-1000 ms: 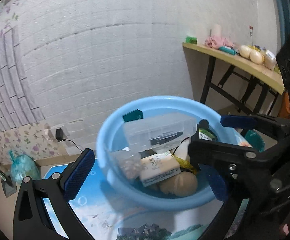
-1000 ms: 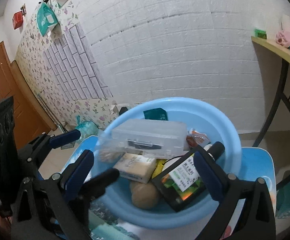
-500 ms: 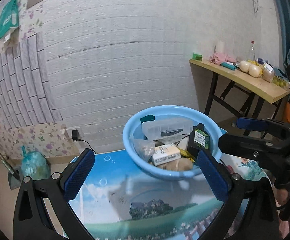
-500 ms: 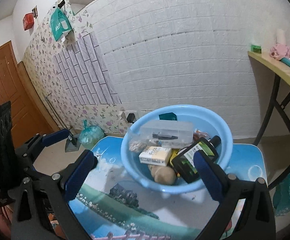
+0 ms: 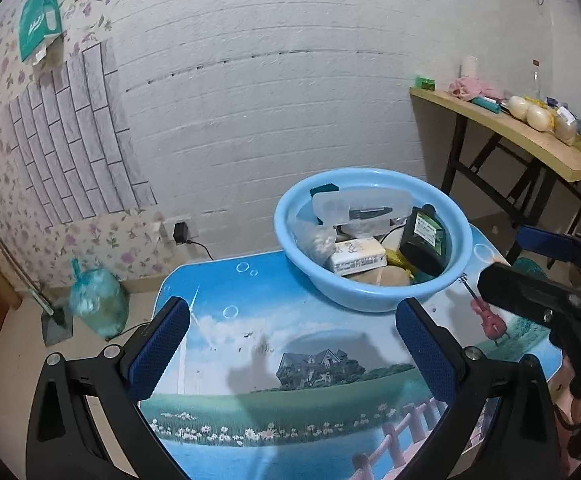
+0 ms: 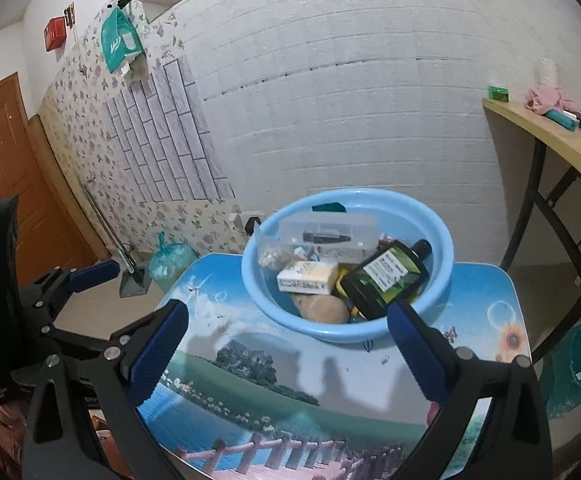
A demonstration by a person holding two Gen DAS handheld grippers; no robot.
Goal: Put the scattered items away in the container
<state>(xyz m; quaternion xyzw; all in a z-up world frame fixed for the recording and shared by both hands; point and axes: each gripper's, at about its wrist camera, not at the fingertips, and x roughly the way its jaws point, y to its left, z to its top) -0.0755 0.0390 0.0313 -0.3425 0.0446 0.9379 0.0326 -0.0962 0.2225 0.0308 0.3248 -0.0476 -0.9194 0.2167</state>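
Both hand-held grippers hang above the near part of the desk (image 6: pixel 486 292) with jaws spread wide and nothing between them: the left hand-held gripper (image 5: pixel 290 344) and the right hand-held gripper (image 6: pixel 288 342). The light blue basin (image 6: pixel 438 240) sits on the far side of the picture-printed desk, well apart from both. Inside it lie a clear plastic box (image 6: pixel 330 234), a dark bottle (image 6: pixel 384 278) tilted against the rim, a cream carton (image 6: pixel 308 278), a small bag (image 6: pixel 272 256) and a tan rounded lump (image 6: pixel 322 308).

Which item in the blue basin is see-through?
The clear plastic box at the back of the blue plastic basin, showing a black pen inside; the others are opaque.
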